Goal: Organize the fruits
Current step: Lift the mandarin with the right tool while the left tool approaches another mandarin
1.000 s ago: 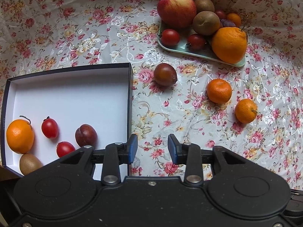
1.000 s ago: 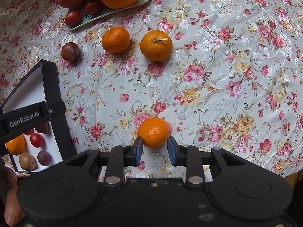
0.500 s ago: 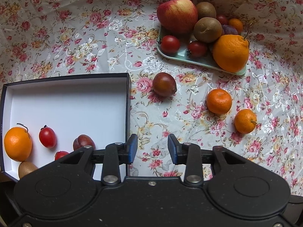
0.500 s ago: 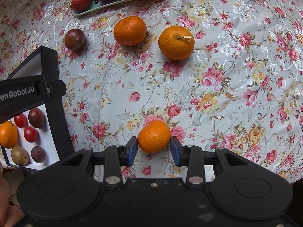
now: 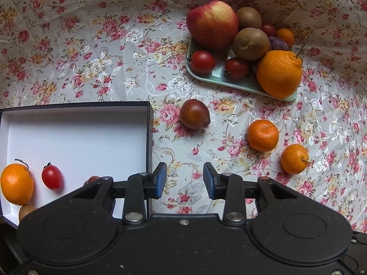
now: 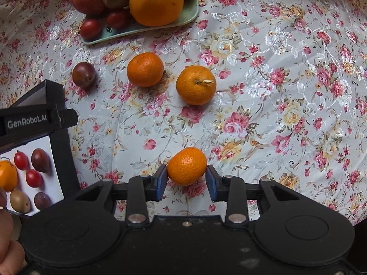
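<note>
A small mandarin (image 6: 187, 166) sits pinched between the blue pads of the right gripper (image 6: 186, 180), low over the floral tablecloth (image 6: 275, 114). The left gripper (image 5: 184, 181) hangs with its jaws apart and nothing between them, beside the black-walled box (image 5: 149, 137), whose white floor already carries an orange (image 5: 16, 184), cherry tomatoes (image 5: 52, 177), a kiwi and plums (best seen from the right wrist). On the cloth lie two loose mandarins (image 6: 145, 69) (image 6: 195, 84) and a dark plum (image 6: 84, 74). Beyond them, a pale green tray (image 5: 229, 81) is heaped with an apple (image 5: 212, 27), kiwis, tomatoes and a large orange (image 5: 278, 73).
</note>
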`<control>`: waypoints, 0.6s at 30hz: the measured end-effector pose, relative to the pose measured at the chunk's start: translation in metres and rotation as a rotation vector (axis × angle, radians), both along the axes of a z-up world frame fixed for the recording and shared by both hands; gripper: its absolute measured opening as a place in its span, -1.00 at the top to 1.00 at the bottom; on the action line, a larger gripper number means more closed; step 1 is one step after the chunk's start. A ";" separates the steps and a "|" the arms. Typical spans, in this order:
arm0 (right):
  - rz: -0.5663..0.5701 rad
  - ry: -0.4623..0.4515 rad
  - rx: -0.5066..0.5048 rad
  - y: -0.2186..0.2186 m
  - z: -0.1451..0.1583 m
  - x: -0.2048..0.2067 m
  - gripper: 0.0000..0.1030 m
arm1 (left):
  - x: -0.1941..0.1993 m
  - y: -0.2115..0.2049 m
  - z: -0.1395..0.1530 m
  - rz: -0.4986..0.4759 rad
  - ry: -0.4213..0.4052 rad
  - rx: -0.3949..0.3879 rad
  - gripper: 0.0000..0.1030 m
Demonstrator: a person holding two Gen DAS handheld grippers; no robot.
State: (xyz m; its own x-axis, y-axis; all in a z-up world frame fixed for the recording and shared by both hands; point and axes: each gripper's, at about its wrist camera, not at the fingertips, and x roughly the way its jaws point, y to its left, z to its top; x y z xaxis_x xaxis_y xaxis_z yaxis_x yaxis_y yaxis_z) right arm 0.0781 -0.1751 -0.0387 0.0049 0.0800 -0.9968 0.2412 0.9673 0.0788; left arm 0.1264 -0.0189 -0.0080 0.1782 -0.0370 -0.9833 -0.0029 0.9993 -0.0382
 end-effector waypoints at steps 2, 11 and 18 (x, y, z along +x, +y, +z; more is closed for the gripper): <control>-0.023 -0.002 0.003 -0.009 0.002 0.001 0.28 | 0.002 0.002 0.001 0.011 -0.005 -0.015 0.11; -0.076 -0.020 0.012 -0.035 0.018 0.001 0.28 | 0.014 0.002 0.004 0.064 -0.079 -0.066 0.11; -0.087 -0.016 0.021 -0.046 0.021 0.002 0.28 | 0.022 -0.009 -0.002 0.066 -0.119 -0.052 0.11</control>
